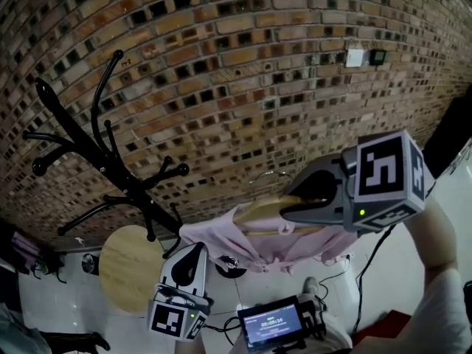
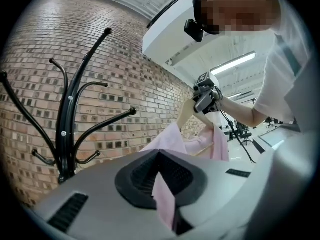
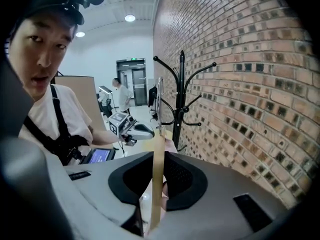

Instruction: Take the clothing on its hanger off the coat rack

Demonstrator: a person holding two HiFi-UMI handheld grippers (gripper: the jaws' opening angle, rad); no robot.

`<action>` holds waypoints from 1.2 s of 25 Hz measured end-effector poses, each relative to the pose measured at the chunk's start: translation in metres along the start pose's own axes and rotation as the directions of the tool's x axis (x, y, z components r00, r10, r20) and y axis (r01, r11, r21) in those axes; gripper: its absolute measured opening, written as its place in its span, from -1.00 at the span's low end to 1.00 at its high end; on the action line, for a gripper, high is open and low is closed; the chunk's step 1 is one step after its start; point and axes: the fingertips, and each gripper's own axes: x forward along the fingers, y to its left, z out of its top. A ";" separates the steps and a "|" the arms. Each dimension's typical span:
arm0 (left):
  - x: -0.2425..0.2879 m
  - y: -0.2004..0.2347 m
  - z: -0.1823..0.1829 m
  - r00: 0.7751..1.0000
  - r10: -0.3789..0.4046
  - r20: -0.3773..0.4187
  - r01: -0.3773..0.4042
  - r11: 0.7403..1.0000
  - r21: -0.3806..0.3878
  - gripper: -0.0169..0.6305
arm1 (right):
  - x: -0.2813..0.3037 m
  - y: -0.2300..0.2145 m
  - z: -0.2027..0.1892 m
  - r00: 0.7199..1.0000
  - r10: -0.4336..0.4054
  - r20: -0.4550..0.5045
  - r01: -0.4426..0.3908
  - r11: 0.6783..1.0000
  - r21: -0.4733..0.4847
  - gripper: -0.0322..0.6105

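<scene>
The black coat rack (image 1: pixel 110 161) stands at the left against the brick wall. A pink garment (image 1: pixel 221 238) hangs on a wooden hanger (image 1: pixel 262 206) in the air to the right of the rack, with the hanger's metal hook (image 1: pixel 269 175) clear of the rack's arms. My right gripper (image 1: pixel 291 211) is shut on the hanger's wooden bar (image 3: pixel 157 154). My left gripper (image 1: pixel 193 251) sits lower left, shut on a fold of the pink garment (image 2: pixel 167 194). In the left gripper view the rack (image 2: pixel 65 134) is at the left and the right gripper (image 2: pixel 205 99) holds the hanger beyond.
The rack's round wooden base (image 1: pixel 129 268) rests on the pale floor. A small screen device (image 1: pixel 271 323) hangs at my chest. Cables (image 1: pixel 369 271) trail over the floor at right. A wall switch (image 1: pixel 355 57) is high on the bricks. A person (image 3: pixel 120 91) stands far off.
</scene>
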 end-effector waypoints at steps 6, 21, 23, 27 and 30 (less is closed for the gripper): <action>0.050 -0.027 0.011 1.000 -0.028 0.003 0.028 0.999 0.017 -1.00 | -0.023 -0.025 -0.034 1.000 -0.011 0.002 0.011 1.000 0.015 -0.79; 0.156 -0.083 0.022 0.997 -0.067 -0.033 0.068 0.997 0.034 -1.00 | -0.082 -0.086 -0.116 0.998 -0.048 -0.029 0.050 0.997 0.057 -0.79; 0.167 -0.092 0.025 0.997 -0.071 -0.037 0.072 0.997 0.040 -1.00 | -0.093 -0.091 -0.126 0.998 -0.052 -0.028 0.054 0.997 0.064 -0.79; 0.194 -0.113 0.026 0.996 -0.082 -0.042 0.084 0.996 0.044 -1.00 | -0.113 -0.106 -0.147 0.997 -0.072 -0.030 0.075 0.994 0.074 -0.79; 0.214 -0.128 0.026 0.995 -0.090 -0.045 0.092 0.995 0.045 -1.00 | -0.128 -0.118 -0.163 0.995 -0.092 -0.030 0.094 0.992 0.085 -0.79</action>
